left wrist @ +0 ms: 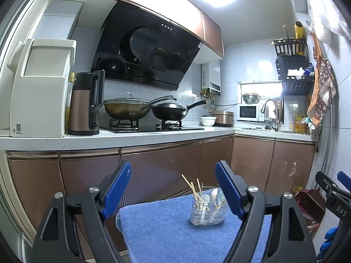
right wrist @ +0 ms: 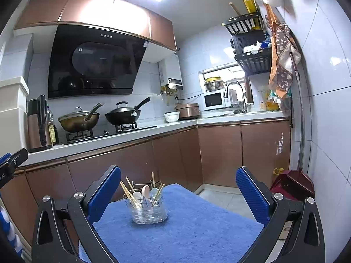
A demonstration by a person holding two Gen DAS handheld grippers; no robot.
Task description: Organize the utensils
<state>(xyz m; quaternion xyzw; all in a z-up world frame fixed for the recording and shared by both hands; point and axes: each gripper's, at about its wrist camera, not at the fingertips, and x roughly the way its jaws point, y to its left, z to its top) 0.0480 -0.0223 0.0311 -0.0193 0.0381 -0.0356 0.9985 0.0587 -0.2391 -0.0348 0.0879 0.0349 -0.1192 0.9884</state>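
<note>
While the left gripper [left wrist: 173, 188] and right gripper [right wrist: 178, 191] both hung with jaws spread wide and nothing between them, the wire utensil holder [right wrist: 148, 208] stood upright near the middle of the blue towel [right wrist: 186, 230], with chopsticks [right wrist: 129, 191] and spoons [right wrist: 145, 191] in it.

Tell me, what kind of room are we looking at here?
A small home kitchen, most likely. Two dark woks sit on a gas hob under a slanted black glass extractor hood, and a curved steel tap stands beside a white microwave oven in the far corner.
</note>
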